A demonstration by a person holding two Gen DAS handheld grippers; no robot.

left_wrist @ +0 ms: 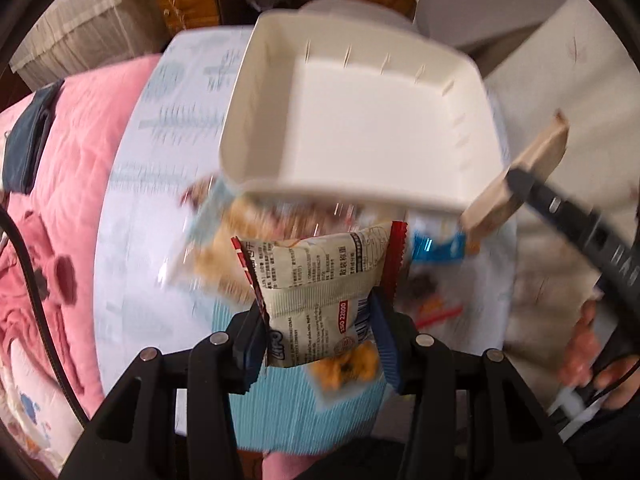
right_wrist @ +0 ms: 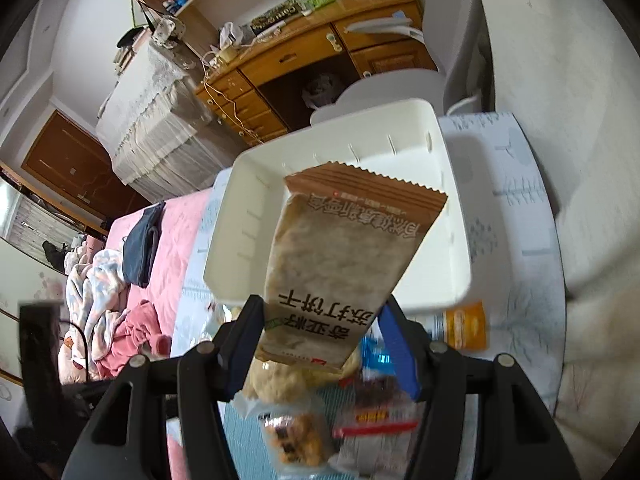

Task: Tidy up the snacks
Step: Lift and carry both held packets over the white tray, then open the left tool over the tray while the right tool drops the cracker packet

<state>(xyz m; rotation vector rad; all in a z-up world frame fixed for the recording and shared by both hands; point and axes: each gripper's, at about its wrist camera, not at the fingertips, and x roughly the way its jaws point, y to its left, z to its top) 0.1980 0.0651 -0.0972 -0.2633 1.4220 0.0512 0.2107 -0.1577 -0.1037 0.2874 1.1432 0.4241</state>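
My left gripper (left_wrist: 318,320) is shut on a white snack packet with red edges (left_wrist: 320,276), held above the table just in front of the white bin (left_wrist: 256,120). My right gripper (right_wrist: 322,332) is shut on a beige soda cracker packet with a brown end (right_wrist: 340,256), held over the near side of the white bin (right_wrist: 240,240). The right gripper and its cracker packet (left_wrist: 520,176) also show at the right of the left wrist view, beside the bin's corner. The bin looks empty inside.
Several loose snack packets lie on the pale tablecloth (left_wrist: 160,240) below the grippers: an orange-filled bag (right_wrist: 296,440), a red-label packet (right_wrist: 376,416), a blue packet (left_wrist: 436,246) and an orange one (right_wrist: 466,326). A pink bed (left_wrist: 72,168) lies left; a wooden desk (right_wrist: 304,56) stands behind.
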